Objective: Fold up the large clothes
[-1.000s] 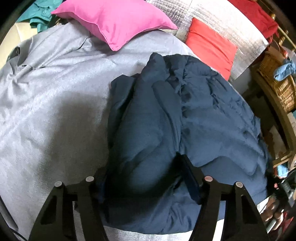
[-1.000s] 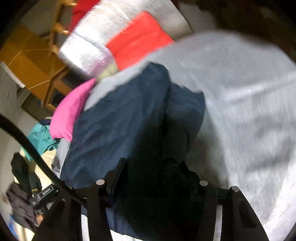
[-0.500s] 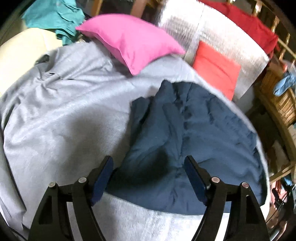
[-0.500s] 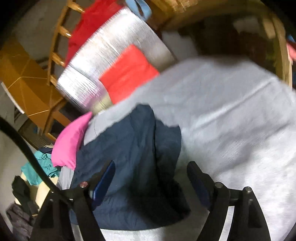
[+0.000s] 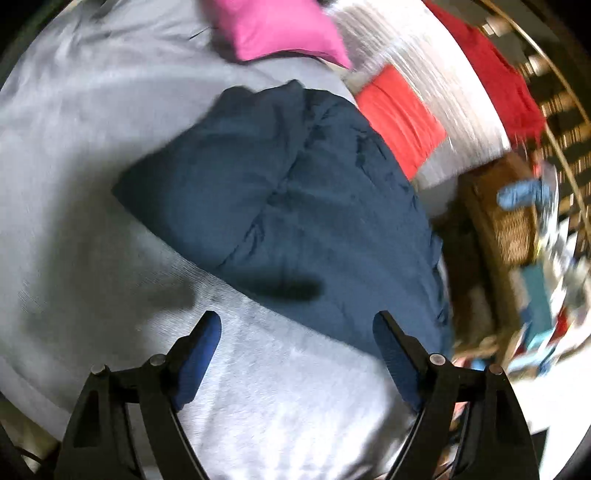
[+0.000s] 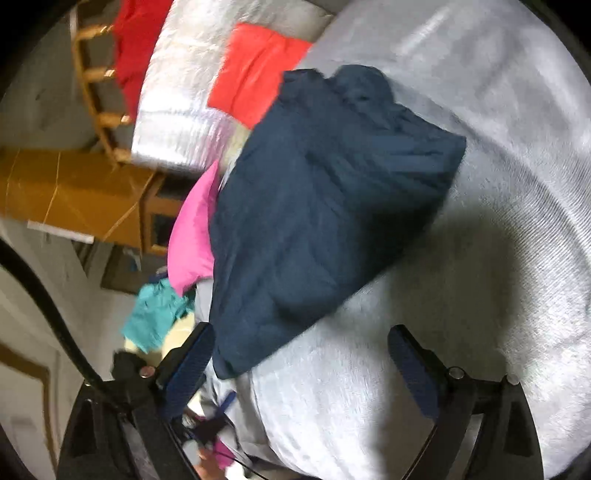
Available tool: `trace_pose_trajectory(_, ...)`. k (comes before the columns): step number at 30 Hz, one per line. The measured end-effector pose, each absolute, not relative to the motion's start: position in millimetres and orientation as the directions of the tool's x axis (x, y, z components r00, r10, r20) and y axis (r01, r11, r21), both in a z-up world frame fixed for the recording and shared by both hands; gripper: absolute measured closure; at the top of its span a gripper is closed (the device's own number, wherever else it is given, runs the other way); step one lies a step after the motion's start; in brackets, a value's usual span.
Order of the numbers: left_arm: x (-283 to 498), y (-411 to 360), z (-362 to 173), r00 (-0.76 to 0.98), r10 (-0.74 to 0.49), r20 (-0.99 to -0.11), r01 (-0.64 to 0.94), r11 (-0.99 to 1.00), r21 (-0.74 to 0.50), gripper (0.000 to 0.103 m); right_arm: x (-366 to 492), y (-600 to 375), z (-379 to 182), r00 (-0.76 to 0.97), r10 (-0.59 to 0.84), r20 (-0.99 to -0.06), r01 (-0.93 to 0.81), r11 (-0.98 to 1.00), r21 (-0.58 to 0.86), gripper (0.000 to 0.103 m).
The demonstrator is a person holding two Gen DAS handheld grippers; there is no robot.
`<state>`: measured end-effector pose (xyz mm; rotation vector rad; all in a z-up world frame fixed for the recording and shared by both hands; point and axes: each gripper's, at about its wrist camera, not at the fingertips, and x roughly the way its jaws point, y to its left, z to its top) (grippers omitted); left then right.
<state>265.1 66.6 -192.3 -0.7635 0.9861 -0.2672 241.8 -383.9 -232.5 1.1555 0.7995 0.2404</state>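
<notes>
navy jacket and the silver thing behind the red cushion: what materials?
Navy jacket: probably padded synthetic shell, matte; puffy with stitched seams. Silver thing: looks like foil-faced quilted padding, shiny with ribbed lines; blur leaves it open.

A pink pillow [image 5: 280,29] and red cushion [image 5: 400,114] lie against a silver quilted pad [image 5: 436,85].

You are in a lived-in bedroom at home: a bed under a grey sheet [image 5: 92,155], a pink pillow [image 5: 280,29], a red cushion [image 5: 402,114], a wicker basket [image 5: 506,225], wooden furniture [image 6: 74,195] alongside.
</notes>
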Motion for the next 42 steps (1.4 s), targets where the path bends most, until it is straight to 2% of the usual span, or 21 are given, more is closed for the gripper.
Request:
trace_pose_trajectory(3, 270, 67, -200, 0.564, -0.540, -0.625, -0.178, 0.660, -0.730, 0.018, 248, -389, -242, 0.751, 0.531, -0.392, 0.242, 0.331, 0.912, 0.007)
trace_pose_trajectory(7, 288, 72, -218, 0.583, -0.549, -0.599, -0.269, 0.566, -0.780, 0.018, 260, -391, -262, 0.777, 0.489, -0.397, 0.307, 0.256, 0.917, 0.007)
trace_pose_trajectory(10, 297, 72, -229, 0.600, -0.550, -0.581, -0.314, 0.506, -0.803, 0.018, 266, -390, -255, 0.813, 0.457, -0.360, 0.267, 0.256, 0.929, 0.006)
trace_pose_trajectory(20, 313, 65, -231, 0.625, -0.518, -0.583, -0.331, 0.501, -0.800, 0.018, 299, -372, -245, 0.800, 0.375, -0.468, 0.332, 0.372, 0.867, 0.007)
trace_pose_trajectory(21, 312, 66, -231, 0.628, -0.509, -0.589, -0.331, 0.510, -0.794, 0.022, 299, -371, -244, 0.798, 0.370, -0.475, 0.334, 0.385, 0.861, 0.012)
trace_pose_trajectory(22, 311, 64, -230, 0.630, -0.494, -0.599, -0.335, 0.523, -0.784, 0.026, 298, -371, -243, 0.799, 0.354, -0.487, 0.346, 0.392, 0.853, 0.027)
trace_pose_trajectory(24, 311, 63, -230, 0.642, -0.477, -0.600, -0.334, 0.530, -0.779, 0.034, 295, -370, -247, 0.793, 0.314, -0.522, 0.387, 0.401, 0.830, 0.044)
trace_pose_trajectory(26, 310, 62, -227, 0.655, -0.460, -0.600, -0.328, 0.542, -0.774, 0.046, 291, -371, -247, 0.805, 0.298, -0.513, 0.389, 0.388, 0.836, 0.051)
trace_pose_trajectory(29, 308, 62, -221, 0.672, -0.447, -0.591, -0.301, 0.564, -0.769, 0.059, 289, -361, -233, 0.809, 0.253, -0.530, 0.369, 0.483, 0.794, 0.060)
trace_pose_trajectory(34, 301, 64, -212, 0.680, -0.457, -0.573, -0.255, 0.586, -0.769, 0.066, 284, -359, -219, 0.816, 0.246, -0.523, 0.341, 0.527, 0.779, 0.065)
trace_pose_trajectory(42, 279, 64, -209, 0.676, -0.462, -0.575, -0.230, 0.609, -0.759, 0.067, 264, -354, -209, 0.811, 0.206, -0.547, 0.321, 0.625, 0.712, 0.065)
